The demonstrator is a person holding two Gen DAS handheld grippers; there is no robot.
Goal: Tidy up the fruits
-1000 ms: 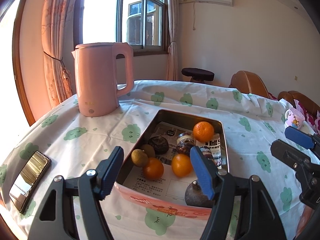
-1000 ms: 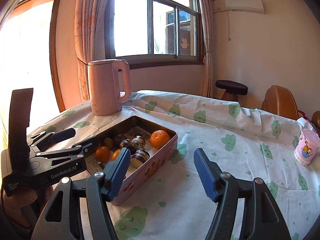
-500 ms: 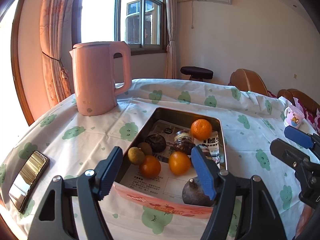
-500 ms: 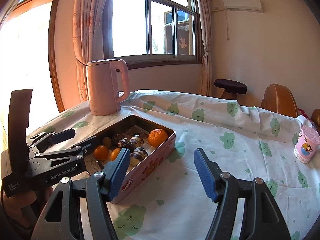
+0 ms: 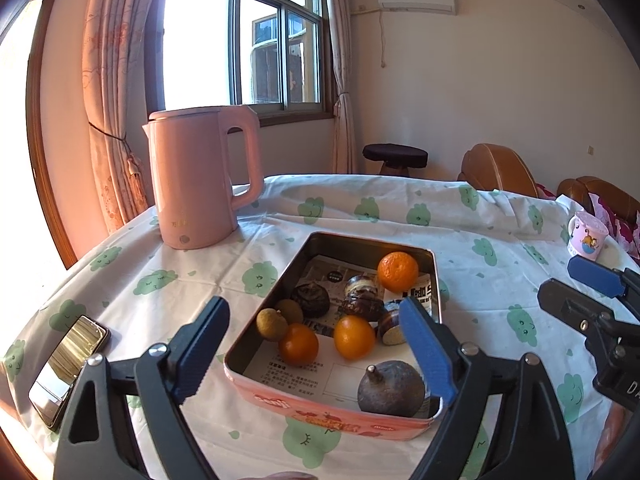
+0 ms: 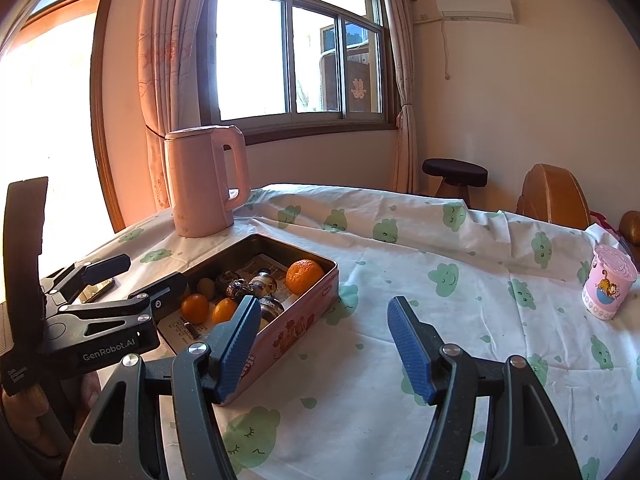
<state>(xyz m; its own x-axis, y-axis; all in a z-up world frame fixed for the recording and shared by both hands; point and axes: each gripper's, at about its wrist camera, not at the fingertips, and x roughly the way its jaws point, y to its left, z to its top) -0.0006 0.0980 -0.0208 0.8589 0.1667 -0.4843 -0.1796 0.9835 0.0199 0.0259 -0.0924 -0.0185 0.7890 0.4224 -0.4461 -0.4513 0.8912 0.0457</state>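
Note:
A pink metal tin (image 5: 332,408) lined with paper sits on the cloud-print tablecloth; it also shows in the right wrist view (image 6: 304,316). Inside lie a large orange (image 5: 398,272), two small oranges (image 5: 354,338), two brown longans (image 5: 272,323), several dark chestnut-like fruits (image 5: 310,300) and a dark round fruit with a stem (image 5: 390,390) at the near right corner. My left gripper (image 5: 316,350) is open and empty, hovering over the tin's near end. My right gripper (image 6: 324,344) is open and empty, to the right of the tin above the cloth.
A pink kettle (image 5: 200,176) stands behind the tin at left. A phone (image 5: 68,368) lies at the table's near left edge. A pink cup (image 6: 608,286) stands at far right. A stool (image 6: 454,174) and chairs (image 5: 496,170) stand beyond the table.
The left gripper has drawn back and risen slightly, so the tin sits a little farther away. The right gripper has barely moved. Both stay open.

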